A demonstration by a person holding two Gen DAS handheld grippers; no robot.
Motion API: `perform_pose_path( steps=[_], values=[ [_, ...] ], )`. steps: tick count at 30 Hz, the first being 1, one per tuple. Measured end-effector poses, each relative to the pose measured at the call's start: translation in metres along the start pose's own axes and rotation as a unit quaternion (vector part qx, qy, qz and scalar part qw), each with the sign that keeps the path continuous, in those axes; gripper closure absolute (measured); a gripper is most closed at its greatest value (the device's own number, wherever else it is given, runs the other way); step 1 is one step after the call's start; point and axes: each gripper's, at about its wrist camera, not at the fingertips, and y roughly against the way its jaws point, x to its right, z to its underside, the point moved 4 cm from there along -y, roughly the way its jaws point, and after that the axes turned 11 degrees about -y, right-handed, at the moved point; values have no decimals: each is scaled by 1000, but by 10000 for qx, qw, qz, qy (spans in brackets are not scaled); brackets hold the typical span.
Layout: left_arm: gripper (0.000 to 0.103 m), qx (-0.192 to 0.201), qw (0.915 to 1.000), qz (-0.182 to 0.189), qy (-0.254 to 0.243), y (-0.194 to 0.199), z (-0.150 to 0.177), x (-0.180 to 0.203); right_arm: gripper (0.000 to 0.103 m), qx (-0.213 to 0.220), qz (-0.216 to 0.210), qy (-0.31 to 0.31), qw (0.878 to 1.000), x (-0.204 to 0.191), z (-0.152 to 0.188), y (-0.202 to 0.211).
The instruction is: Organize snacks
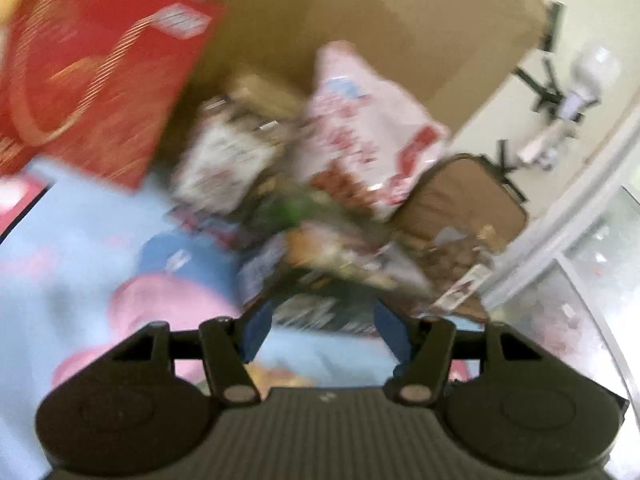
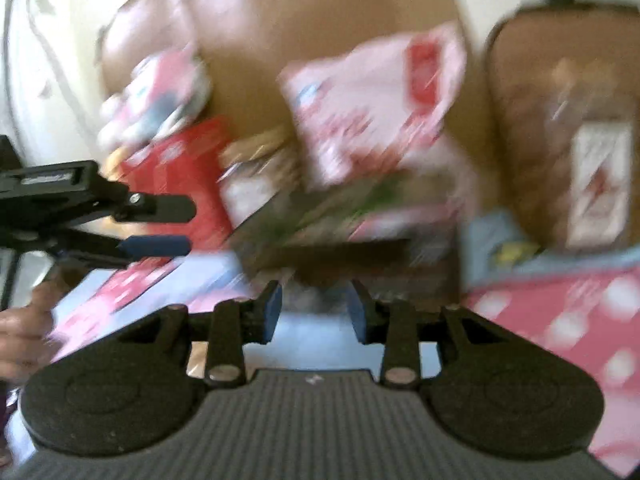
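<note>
Both views are motion-blurred. A heap of snack packets lies on a light blue cloth against a cardboard box [image 1: 360, 32]. A big pink-and-white bag [image 1: 360, 128] leans on the box, also in the right wrist view [image 2: 372, 100]. A white patterned packet [image 1: 224, 164] and a green-marked packet [image 1: 296, 208] lie in the pile. My left gripper [image 1: 324, 320] is open just before the pile's near edge, empty. My right gripper [image 2: 316, 308] is open at a dark brown packet [image 2: 352, 256], not closed on it. The left gripper [image 2: 160, 226] shows from the side at the left.
A large red bag [image 1: 92, 80] stands left of the box. A brown padded case [image 1: 464, 200] lies at the right of the pile, also in the right wrist view [image 2: 560, 128]. A pink polka-dot cloth [image 2: 560, 320] covers the near right. A white wall and window frame are at the right.
</note>
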Motion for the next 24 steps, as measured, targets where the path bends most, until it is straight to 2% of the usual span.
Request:
perform_pose_path(
  steps=[4,6,7,8,9,11,13,14,15,16,17,20,23,24],
  values=[
    [50,-149,9997,110,142,3,21,-9,60,-462,-292,-121,9984,-20,27,-15],
    [58,-244,9995,138,118,-1,27,-6,41,-602,-178,0,9980,-27,34,-22],
    [64,-352,9993,116,104,-7,31,-6,40,-663,-96,13,9978,-28,38,-26],
    [74,-446,9989,81,96,-12,34,-6,40,-742,-55,20,9972,-30,42,-29],
    [78,-526,9985,104,96,-18,37,-6,41,-817,-56,39,9966,-31,46,-33],
    [91,-550,9983,159,108,-22,43,-5,39,-767,25,166,9969,-36,52,-34],
    [100,-627,9971,371,206,-23,49,-5,50,-679,161,350,9969,-42,53,-33],
    [100,-674,9959,532,283,-24,50,-4,58,-589,70,307,9978,-44,52,-34],
    [100,-702,9954,596,265,-24,52,0,60,-597,-7,291,9978,-46,53,-31],
    [100,-669,9962,537,154,-23,51,3,65,-558,-41,356,9978,-49,53,-28],
    [100,-656,9967,472,54,-21,50,7,84,-499,27,542,9973,-54,54,-26],
    [97,-425,9980,459,70,-8,42,6,84,-446,222,915,9946,-56,57,-29],
    [97,-183,9996,172,134,4,31,-8,77,-523,155,673,9962,-46,57,-29],
    [96,-203,9996,83,198,4,29,-14,70,-512,81,528,9973,-42,56,-26]
  ],
)
